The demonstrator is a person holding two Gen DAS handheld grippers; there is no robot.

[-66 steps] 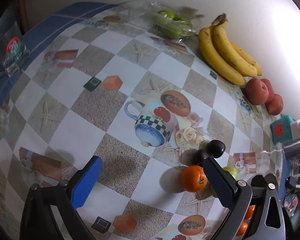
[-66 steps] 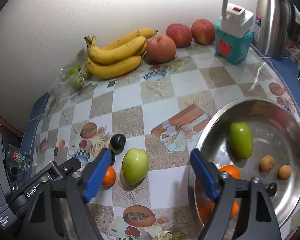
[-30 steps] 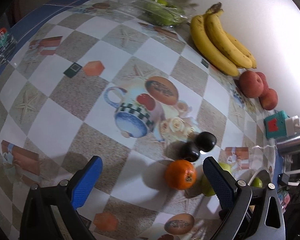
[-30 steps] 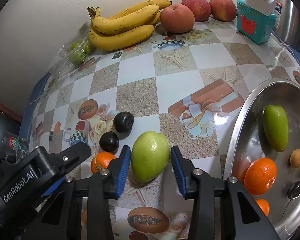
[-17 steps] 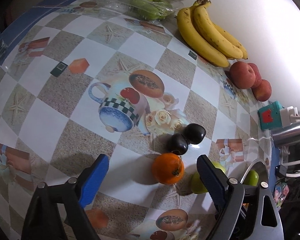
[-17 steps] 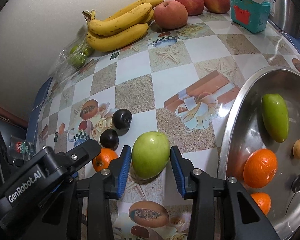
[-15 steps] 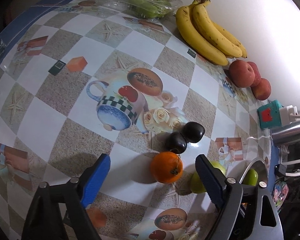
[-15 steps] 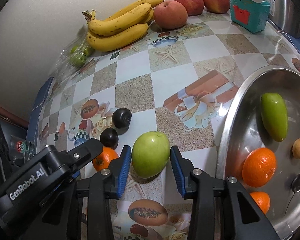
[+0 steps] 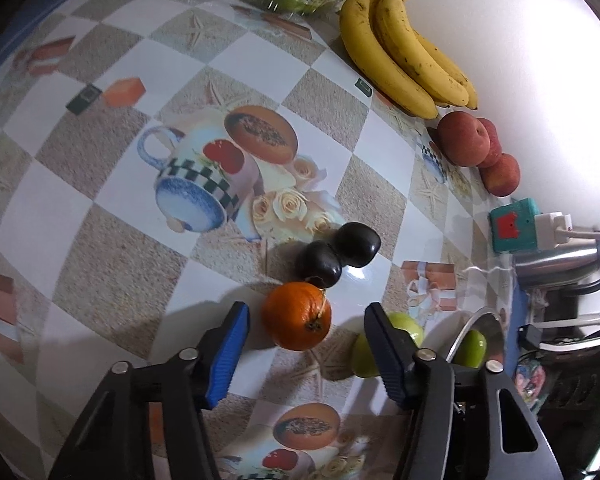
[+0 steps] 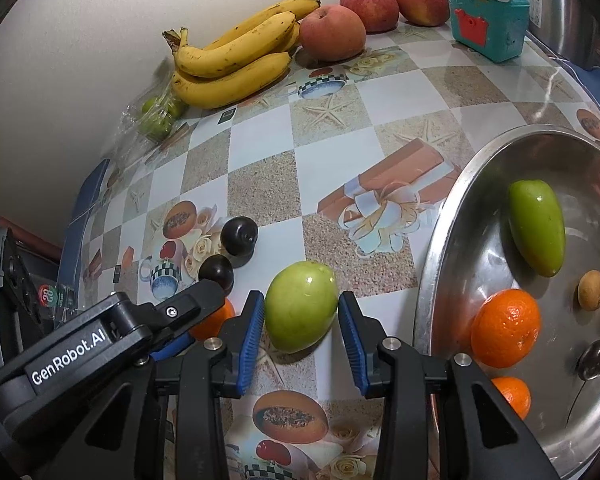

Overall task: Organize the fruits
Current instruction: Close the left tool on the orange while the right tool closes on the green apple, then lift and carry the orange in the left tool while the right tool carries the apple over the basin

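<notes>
An orange (image 9: 297, 315) lies on the patterned tablecloth between the blue pads of my left gripper (image 9: 306, 350), which is open around it without touching. Two dark plums (image 9: 336, 252) lie just beyond it. My right gripper (image 10: 301, 338) has its pads on both sides of a green fruit (image 10: 301, 310) with small gaps, open. The steel bowl (image 10: 448, 280) at the right holds a green fruit (image 10: 537, 226), oranges (image 10: 505, 333) and small brown fruits. The left gripper's body (image 10: 100, 340) shows in the right wrist view, hiding most of the orange (image 10: 212, 322).
Bananas (image 10: 232, 66), three red apples (image 10: 332, 32) and a bag of green fruit (image 10: 156, 116) line the wall. A teal power block (image 10: 488, 28) and a steel kettle (image 9: 560, 264) stand at the far right. The table's blue edge (image 10: 74, 224) lies left.
My left gripper has moved forward onto the orange and narrowed around it. My right gripper stays around the green fruit, much as half a second ago.
</notes>
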